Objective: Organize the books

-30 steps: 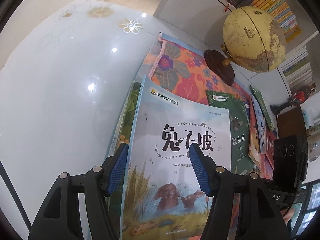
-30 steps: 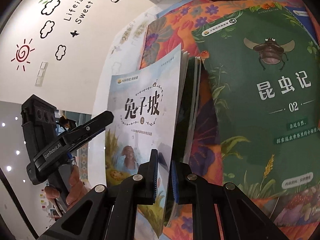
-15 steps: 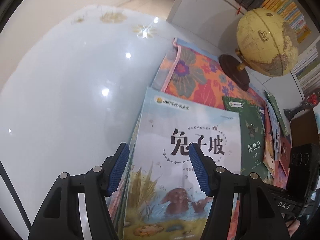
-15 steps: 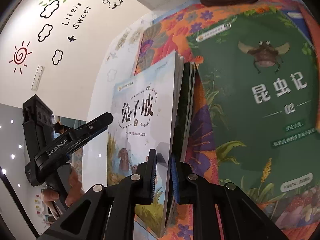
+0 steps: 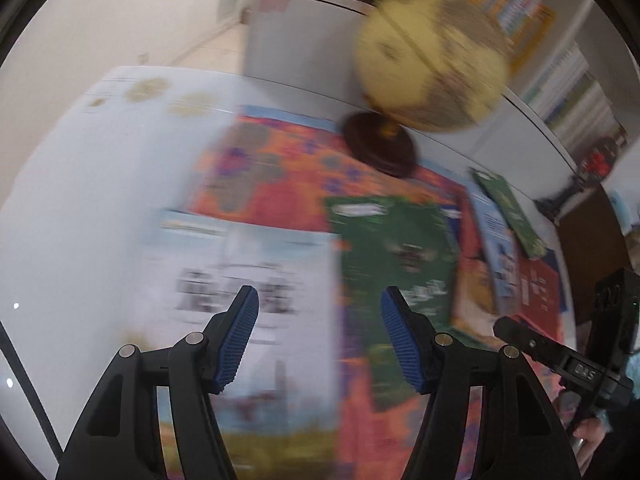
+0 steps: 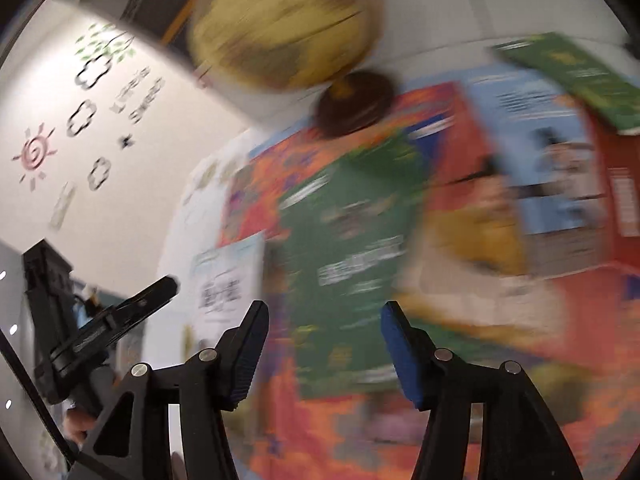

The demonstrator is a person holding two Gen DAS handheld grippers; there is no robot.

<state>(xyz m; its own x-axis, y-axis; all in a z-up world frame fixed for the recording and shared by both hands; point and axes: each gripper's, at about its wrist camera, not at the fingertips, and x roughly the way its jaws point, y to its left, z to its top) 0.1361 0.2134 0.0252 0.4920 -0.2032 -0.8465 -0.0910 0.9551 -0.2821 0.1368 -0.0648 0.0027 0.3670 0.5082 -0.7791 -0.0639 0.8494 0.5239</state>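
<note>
We've got a glossy white tabletop (image 5: 92,208) here, pretty blurry shots. An orange floral mat (image 5: 280,176) lies on it toward the far edge, with the globe's dark base (image 5: 380,148) at the mat's far side. The pale-cover book (image 5: 248,280) sits half on the mat's near-left part.

Left hand-held gripper (image 5: 318,322) gapes over a pale book (image 5: 240,272) — green book (image 5: 396,248) beside it.
</note>
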